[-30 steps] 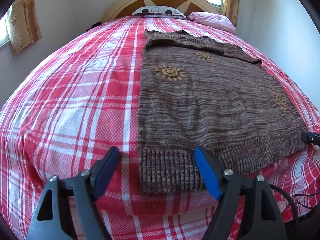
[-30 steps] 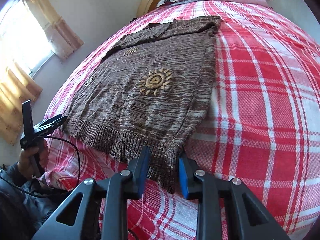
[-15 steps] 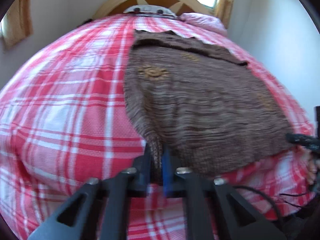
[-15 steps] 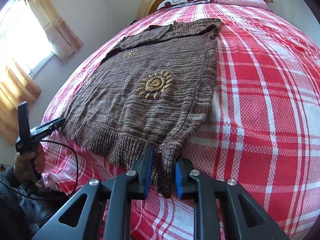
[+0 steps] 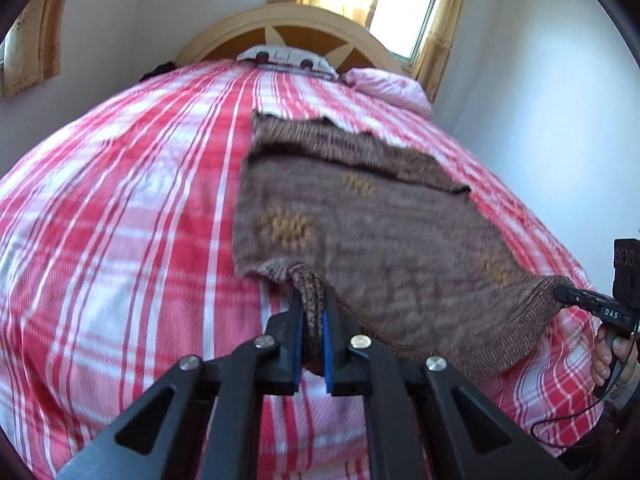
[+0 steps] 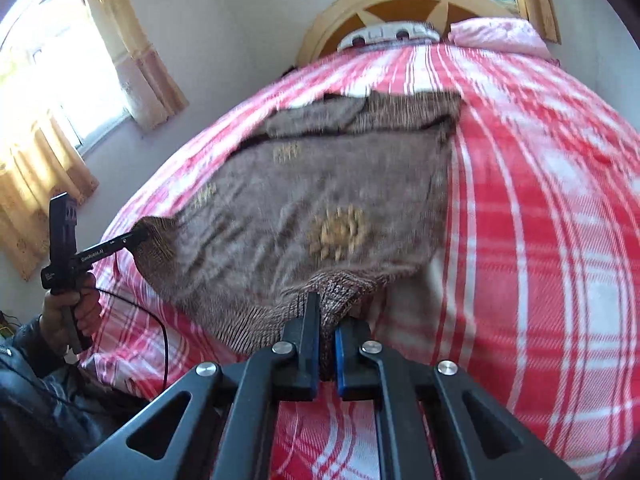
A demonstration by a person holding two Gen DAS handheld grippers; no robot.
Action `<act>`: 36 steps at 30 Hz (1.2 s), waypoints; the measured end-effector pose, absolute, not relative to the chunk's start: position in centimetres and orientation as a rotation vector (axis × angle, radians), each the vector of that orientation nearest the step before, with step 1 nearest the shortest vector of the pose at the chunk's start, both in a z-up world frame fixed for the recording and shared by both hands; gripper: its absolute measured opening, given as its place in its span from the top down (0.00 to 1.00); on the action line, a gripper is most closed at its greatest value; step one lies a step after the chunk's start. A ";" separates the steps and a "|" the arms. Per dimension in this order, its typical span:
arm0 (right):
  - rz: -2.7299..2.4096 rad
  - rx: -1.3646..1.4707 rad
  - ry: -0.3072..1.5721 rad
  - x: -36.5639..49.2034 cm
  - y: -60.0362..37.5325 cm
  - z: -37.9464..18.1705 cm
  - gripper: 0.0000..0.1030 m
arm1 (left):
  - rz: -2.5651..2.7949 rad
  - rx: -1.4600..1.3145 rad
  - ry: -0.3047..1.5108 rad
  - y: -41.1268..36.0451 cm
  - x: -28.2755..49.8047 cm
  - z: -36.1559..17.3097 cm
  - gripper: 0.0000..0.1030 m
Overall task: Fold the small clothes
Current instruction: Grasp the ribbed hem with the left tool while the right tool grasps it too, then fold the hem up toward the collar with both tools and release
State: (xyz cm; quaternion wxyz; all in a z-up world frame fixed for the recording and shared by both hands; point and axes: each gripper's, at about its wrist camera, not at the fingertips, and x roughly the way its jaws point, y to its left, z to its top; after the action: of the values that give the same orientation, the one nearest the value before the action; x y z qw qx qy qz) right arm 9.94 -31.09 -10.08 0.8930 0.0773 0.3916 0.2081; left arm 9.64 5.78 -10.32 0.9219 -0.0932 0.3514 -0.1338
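A: Where is the garment lying, and what are the 2 tools doing?

B: The brown knit sweater [image 5: 380,232] is lying on the red plaid bedspread [image 5: 120,220], filling the centre and right of the left wrist view. Its ribbed hem is running along the near edge, toward the bottom of the frame; its collar end is pointing toward the headboard [image 5: 288,28] at top centre.

A: Jaw state?

B: The left gripper [image 5: 311,332] is pinching 1 hem corner between pressed-together blue pads; the knit is bunching up out of the jaws at lower centre. The right gripper [image 6: 327,344] is doing the same on the other hem corner, at lower centre of its own view. Each tool is also showing in the other's view: the right one at the right edge, the left one at the left edge, both biting ribbing.

A: Which relation is deciding the next move?

B: The long axis is running from the jaws straight away toward the headboard. Both corners are hanging clear of the bedspread, the rest lying flat beyond them. Judgement: the fold is calling for both hands carrying the hem forward, away from the jaws, evenly. Neither hand is nearer; each is sitting on its own corner.
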 end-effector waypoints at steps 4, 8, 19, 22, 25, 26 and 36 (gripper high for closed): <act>0.415 0.161 0.758 11.0 -31.2 -8.6 0.95 | -0.269 -0.206 0.674 6.2 11.6 -8.9 0.92; 0.396 0.164 0.719 12.7 -31.3 -7.5 0.95 | -0.240 -0.225 0.659 6.8 14.1 -8.2 0.92; 0.301 0.168 0.706 21.1 -31.8 -6.4 0.95 | -0.229 -0.235 0.651 6.5 21.6 -6.4 0.93; 0.275 0.182 0.701 23.6 -32.3 -6.3 0.95 | -0.220 -0.230 0.659 6.1 24.2 -6.3 0.93; 0.247 0.205 0.680 25.5 -32.9 -5.8 0.95 | -0.220 -0.236 0.660 6.1 26.1 -6.0 0.93; 0.241 0.214 0.676 26.2 -33.1 -5.7 0.95 | -0.220 -0.238 0.657 6.1 26.6 -5.8 0.93; 0.195 0.199 0.635 32.3 -33.8 -4.1 0.95 | -0.172 -0.205 0.649 5.3 33.0 -5.0 0.93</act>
State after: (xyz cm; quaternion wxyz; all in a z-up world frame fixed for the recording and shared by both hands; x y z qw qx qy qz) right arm 32.34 -33.75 -4.14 0.9405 0.0977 0.3110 0.0958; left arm 33.00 5.30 -4.98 0.9391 -0.1002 0.3178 -0.0844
